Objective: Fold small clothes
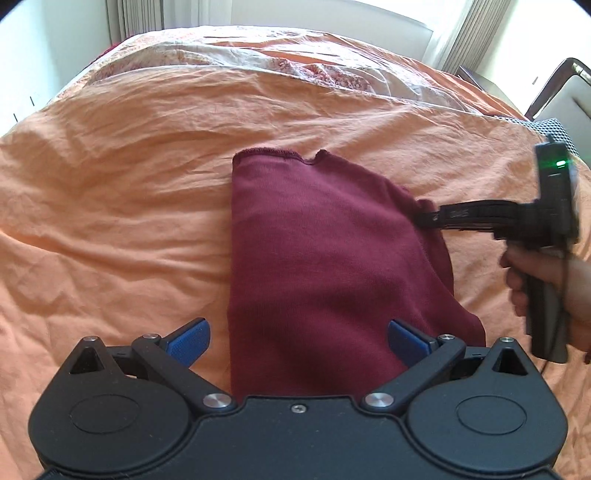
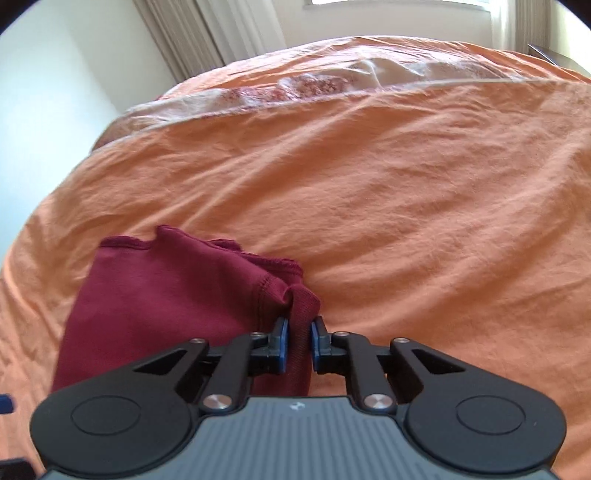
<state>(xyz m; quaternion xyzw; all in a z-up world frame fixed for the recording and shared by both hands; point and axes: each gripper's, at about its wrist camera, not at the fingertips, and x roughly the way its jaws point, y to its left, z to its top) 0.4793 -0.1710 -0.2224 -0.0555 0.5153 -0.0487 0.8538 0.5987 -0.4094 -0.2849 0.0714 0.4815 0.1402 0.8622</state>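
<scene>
Right wrist view: right gripper [image 2: 297, 341] jaws pinch one maroon garment [image 2: 166, 306]; left gripper [image 1: 298, 341] jaws spread

I'm working in a home bedroom: a wide bed under a wrinkled orange duvet [image 2: 388, 177], patterned bedding [image 1: 295, 70] turned back at its head, pleated curtains [image 2: 192, 33] beside a bright window [image 2: 399, 3].

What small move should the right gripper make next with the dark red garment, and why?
Probably carry the pinched edge leftward across the garment. The right gripper is shut on a bunched right-side edge, the left gripper is open above the near end, and that side is not yet flat.
</scene>
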